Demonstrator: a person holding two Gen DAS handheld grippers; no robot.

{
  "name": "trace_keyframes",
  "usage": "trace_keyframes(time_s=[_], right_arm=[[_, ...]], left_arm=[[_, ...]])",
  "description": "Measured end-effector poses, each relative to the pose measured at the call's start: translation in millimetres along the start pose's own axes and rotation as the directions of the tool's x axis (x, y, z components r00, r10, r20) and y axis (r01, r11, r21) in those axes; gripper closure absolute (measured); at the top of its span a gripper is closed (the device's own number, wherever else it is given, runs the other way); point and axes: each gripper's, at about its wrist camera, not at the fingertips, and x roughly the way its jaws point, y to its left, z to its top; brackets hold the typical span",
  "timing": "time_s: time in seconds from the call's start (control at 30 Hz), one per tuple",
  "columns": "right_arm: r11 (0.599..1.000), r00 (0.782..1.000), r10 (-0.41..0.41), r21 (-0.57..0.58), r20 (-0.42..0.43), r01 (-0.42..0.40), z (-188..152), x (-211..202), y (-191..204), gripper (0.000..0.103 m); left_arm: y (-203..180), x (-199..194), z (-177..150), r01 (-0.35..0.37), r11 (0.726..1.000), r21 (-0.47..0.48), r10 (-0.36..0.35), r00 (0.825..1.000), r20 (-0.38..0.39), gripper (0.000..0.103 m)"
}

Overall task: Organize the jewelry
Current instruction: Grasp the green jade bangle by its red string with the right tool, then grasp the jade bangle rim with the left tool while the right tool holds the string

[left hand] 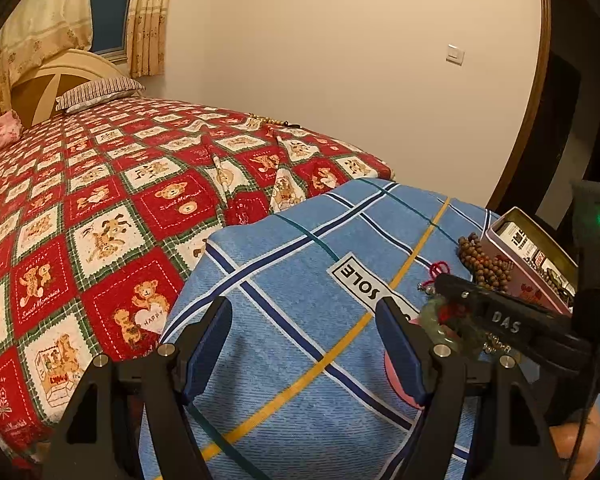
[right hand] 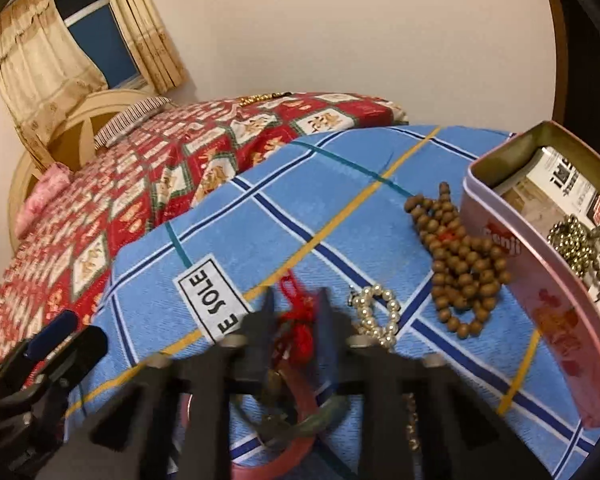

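STEP: picking up jewelry | right tool [right hand: 296, 312] clamped on the red cord [right hand: 300, 320], lying on the blue cloth [right hand: 300, 220] near the beads [right hand: 460, 264] | left tool [left hand: 304, 344] wide open, empty | NEXT: I lift clear, carry to the tin [right hand: 500, 216], probably snagging the bangles [right hand: 296, 428].

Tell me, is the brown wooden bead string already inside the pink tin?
No, the brown wooden bead string lies on the blue checked cloth, just outside the pink tin.

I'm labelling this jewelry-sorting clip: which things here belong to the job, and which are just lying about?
Job: tin box, wooden beads, pearl bracelet, red cord in the right gripper, pink bangle.

Lying about: bedspread, pillow, curtains.
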Motion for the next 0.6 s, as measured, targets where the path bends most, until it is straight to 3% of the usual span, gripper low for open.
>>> trace_keyframes(time_s=[0.17, 0.3, 0.47, 0.6], right_arm=[[0.999, 0.996, 0.017, 0.026, 0.091, -0.020, -1, -24, -9, 0.092], [0.994, 0.977, 0.062, 0.077, 0.205, -0.079, 4, -59, -20, 0.092], [0.997, 0.956, -0.021, 0.081, 0.291, -0.002, 1, -87, -29, 0.092], [0.996, 0.942, -0.035, 0.085, 0.333, 0.007, 2, -100, -35, 0.092]], left_arm=[[-6, -1, -1, -0.003, 1.000, 0.026, 0.003, 1.000, 0.004, 0.029], [-13, -2, -1, 0.029, 0.998, 0.061, -0.029, 1.000, 0.002, 0.029], [-39, -1, 0, 0.138, 0.978, 0.156, -0.137, 0.990, -0.019, 0.029], [-57, 15, 5, 0.210, 0.966, 0.151, -0.202, 0.977, -0.065, 0.029]])
